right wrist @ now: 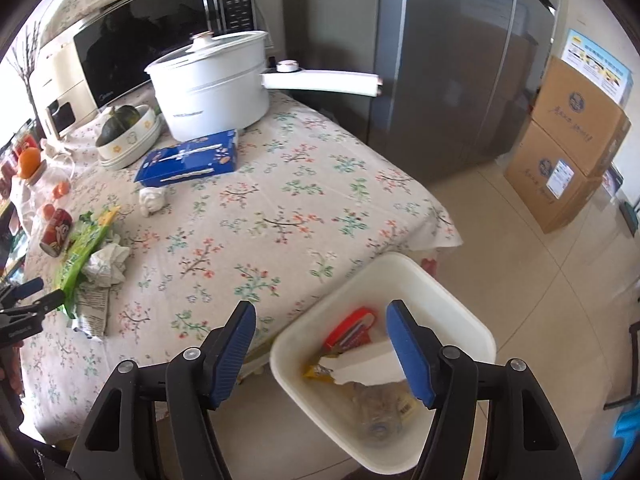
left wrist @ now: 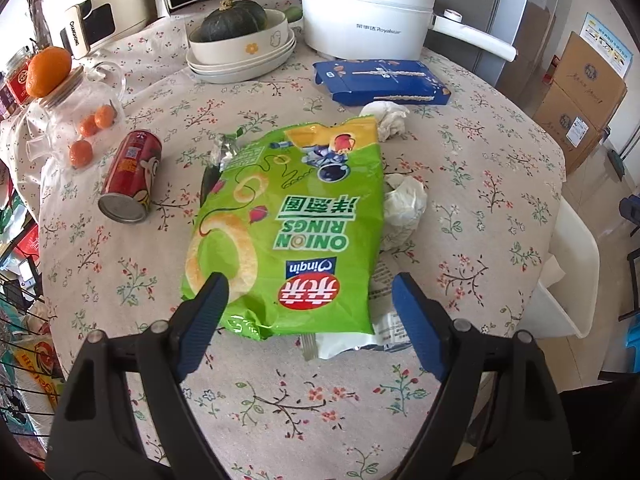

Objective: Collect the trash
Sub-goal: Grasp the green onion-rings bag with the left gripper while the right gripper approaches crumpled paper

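in the left wrist view, the left gripper point(left wrist: 310, 288) hangs over the near end of the green snack bag point(left wrist: 284, 228), which lies flat on the flowered worktop point(left wrist: 460, 184). its jaws stand wide apart with nothing between the pads, one blue tip over the bag's corner, the other over the white wrapper point(left wrist: 360, 340) tucked under its edge. two crumpled tissues point(left wrist: 404, 208) lie just beside the bag, a red can point(left wrist: 132, 176) lies on its side to the left, and a blue box point(left wrist: 384, 82) sits further back. the step in hand looks like reaching for the bag; next it needs to drop lower, straddle a raised edge and close.

in the right wrist view, the right gripper point(right wrist: 320, 336) hangs over the white bin point(right wrist: 472, 320) on the floor at the worktop's corner. its jaws are apart and empty. a red packet point(right wrist: 352, 328), a white sheet and other scraps lie inside. this looks like a drop just finished, so it should swing to the tissues or can next.
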The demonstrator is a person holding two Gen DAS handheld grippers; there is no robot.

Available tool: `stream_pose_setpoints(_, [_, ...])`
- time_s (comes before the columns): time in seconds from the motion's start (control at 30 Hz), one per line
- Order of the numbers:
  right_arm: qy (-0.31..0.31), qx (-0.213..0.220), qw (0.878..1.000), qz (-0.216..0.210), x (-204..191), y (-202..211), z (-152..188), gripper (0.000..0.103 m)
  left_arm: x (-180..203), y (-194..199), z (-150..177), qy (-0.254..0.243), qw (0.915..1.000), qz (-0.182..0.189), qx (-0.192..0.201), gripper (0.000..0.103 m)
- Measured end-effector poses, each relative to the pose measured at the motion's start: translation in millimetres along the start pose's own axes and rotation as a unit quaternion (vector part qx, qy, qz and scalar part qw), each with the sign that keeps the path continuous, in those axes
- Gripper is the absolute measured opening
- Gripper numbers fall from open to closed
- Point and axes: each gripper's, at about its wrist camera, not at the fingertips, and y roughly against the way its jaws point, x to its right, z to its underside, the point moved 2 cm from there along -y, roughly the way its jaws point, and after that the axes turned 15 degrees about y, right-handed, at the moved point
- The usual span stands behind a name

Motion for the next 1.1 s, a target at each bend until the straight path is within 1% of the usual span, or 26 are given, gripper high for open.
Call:
stream_pose_setpoints(0.17, [0.02, 0.001, 1.0, -0.01, -21.1, -5.3, -11.8, 0.071, 4.5, -9.7, -2.1, -0.011, 0.9999, -0.005, 0.001, 0.083])
stream_pose_setpoints(0.27, [0.027, 0.0, 1.0, -0.015, -29.9, -7.7, -16.3, 0.071, 6.8, -17.2, -3.4, -0.018, 0.9998, -0.005, -0.006, 0.076])
stream_pose_setpoints(0.33, [0.03, 0.0, 0.999, -0.017, -34.5, -9.2, -18.7, 0.071, 7.0, -22.8, -2.6, -0.019, 0.9997, -0.004, -0.016, 0.063])
stream_pose_setpoints(0.4, [0.031, 0.001, 0.999, -0.02, -38.4, -10.4, -21.0, 0.071, 5.6, -24.5, -2.7, -0.015, 0.9997, 0.003, -0.021, 0.058])
stream_pose_setpoints(0.43, [0.032, 0.001, 0.999, -0.021, -40.7, -11.0, -22.4, 0.071, 4.8, -23.6, -3.4, -0.011, 0.9997, 0.007, -0.021, 0.052])
stream_pose_setpoints(0.47, [0.034, 0.001, 0.999, -0.022, -42.8, -11.4, -23.3, 0.071, 4.4, -21.9, -4.1, -0.01, 0.9997, 0.011, -0.02, 0.05])
stream_pose_setpoints(0.5, [0.036, 0.0, 0.999, -0.023, -45.0, -11.7, -24.3, 0.071, 4.8, -20.1, -4.5, -0.012, 0.9997, 0.011, -0.018, 0.042])
stream_pose_setpoints(0.53, [0.039, 0.0, 0.999, -0.025, -48.0, -12.7, -25.7, 0.071, 4.6, -17.9, -4.8, -0.015, 0.9997, 0.01, -0.016, 0.032])
stream_pose_setpoints(0.63, [0.047, 0.0, 0.998, -0.029, -57.2, -14.1, -28.9, 0.071, 0.7, -9.9, -6.7, -0.011, 0.9998, 0.015, -0.012, 0.022])
stream_pose_setpoints(0.73, [0.054, -0.001, 0.998, -0.033, -67.3, -15.7, -33.2, 0.071, -6.7, 2.0, -10.7, -0.002, 0.9998, 0.021, 0.0, 0.016])
stream_pose_setpoints(0.93, [0.07, -0.001, 0.996, -0.047, -92.2, -19.1, -43.9, 0.071, -28.0, 27.1, -17.8, 0.027, 0.9988, 0.03, 0.026, 0.008])
stream_pose_setpoints(1.1, [0.087, -0.002, 0.994, -0.063, -121.7, -25.9, -55.7, 0.071, -47.1, 46.8, -23.2, 0.062, 0.9958, 0.046, 0.049, 0.007])
